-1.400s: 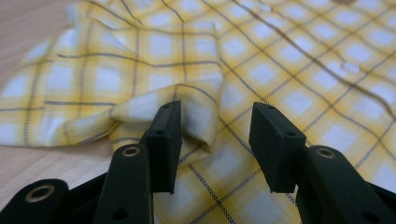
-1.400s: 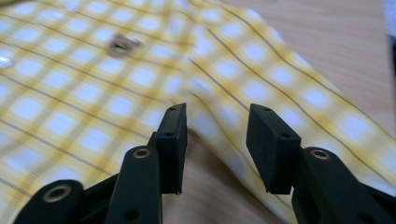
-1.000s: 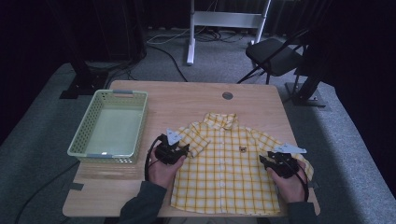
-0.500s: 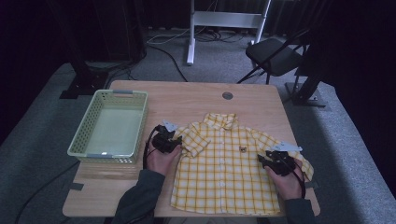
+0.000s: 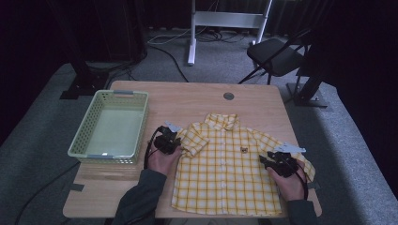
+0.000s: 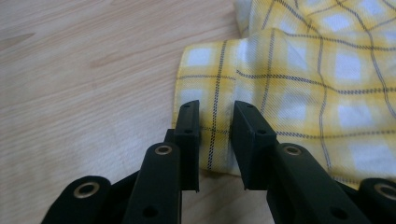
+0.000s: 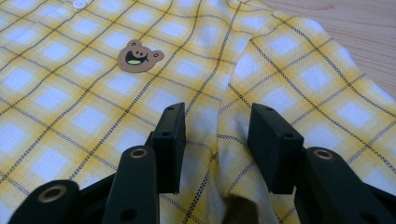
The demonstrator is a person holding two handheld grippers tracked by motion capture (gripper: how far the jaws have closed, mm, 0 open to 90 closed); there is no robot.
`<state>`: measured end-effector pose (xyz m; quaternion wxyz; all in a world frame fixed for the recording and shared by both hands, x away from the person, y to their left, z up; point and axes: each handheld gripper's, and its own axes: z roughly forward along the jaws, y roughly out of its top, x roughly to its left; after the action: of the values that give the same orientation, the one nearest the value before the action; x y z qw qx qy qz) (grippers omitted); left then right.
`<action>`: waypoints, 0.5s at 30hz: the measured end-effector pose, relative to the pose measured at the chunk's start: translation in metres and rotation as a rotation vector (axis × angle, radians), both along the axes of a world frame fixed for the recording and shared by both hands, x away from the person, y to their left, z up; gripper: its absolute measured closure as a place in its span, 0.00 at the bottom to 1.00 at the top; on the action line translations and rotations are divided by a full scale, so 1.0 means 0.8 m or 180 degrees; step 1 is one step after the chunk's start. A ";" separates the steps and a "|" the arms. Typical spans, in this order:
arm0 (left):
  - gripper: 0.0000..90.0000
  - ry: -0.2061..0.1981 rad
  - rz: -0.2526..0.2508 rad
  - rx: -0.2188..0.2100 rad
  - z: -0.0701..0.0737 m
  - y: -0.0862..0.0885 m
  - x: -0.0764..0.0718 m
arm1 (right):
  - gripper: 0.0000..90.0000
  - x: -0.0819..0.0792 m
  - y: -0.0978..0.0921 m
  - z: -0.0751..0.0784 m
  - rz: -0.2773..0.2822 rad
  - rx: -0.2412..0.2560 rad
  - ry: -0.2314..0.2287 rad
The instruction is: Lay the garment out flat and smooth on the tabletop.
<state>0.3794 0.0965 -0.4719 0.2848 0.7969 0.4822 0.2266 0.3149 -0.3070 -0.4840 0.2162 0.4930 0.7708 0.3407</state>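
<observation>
while the yellow checked shirt (image 5: 225,166) lies flat, face up, collar away from the person, on the table (image 5: 197,98), the left gripper (image 6: 215,126) straddles its sleeve hem, jaws slightly apart; the right gripper (image 7: 215,144) gapes wider over the other sleeve seam. neither has pinched cloth yet.

Shirt (image 5: 230,168) lies flat on the counter (image 5: 197,101), collar toward the far edge, hem at the near edge, right of centre. Basket (image 5: 111,129) sits on the counter at the left edge, just left of the shirt's sleeve. Left claw (image 5: 168,140) at that sleeve's edge, between basket and shirt; right claw (image 5: 277,161) over the opposite sleeve, near the right edge.
</observation>
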 end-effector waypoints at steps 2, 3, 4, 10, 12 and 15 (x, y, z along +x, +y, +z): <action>0.81 0.0001 0.0028 0.0013 0.000 0.003 -0.005 | 0.63 0.000 0.000 0.000 -0.0001 0.0002 -0.0002; 0.81 -0.0011 0.0035 0.0021 0.000 0.004 -0.007 | 0.63 0.000 0.000 0.000 -0.0001 0.0002 -0.0002; 0.81 -0.0021 0.0045 0.0034 0.000 0.005 -0.010 | 0.63 0.000 0.000 0.000 -0.0002 0.0002 -0.0001; 0.78 -0.0088 0.0078 0.0113 -0.002 0.008 -0.027 | 0.63 0.000 0.000 0.000 -0.0019 0.0007 0.0001; 0.78 -0.0098 0.0075 0.0130 -0.002 0.009 -0.032 | 0.63 0.000 0.000 0.000 -0.0021 0.0008 0.0009; 0.77 -0.0106 0.0078 0.0139 -0.002 0.011 -0.041 | 0.63 0.000 0.000 0.000 -0.0019 0.0012 0.0010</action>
<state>0.3464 0.1053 -0.4734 0.2725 0.7930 0.4821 0.2539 0.3146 -0.3072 -0.4840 0.2152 0.4963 0.7689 0.3408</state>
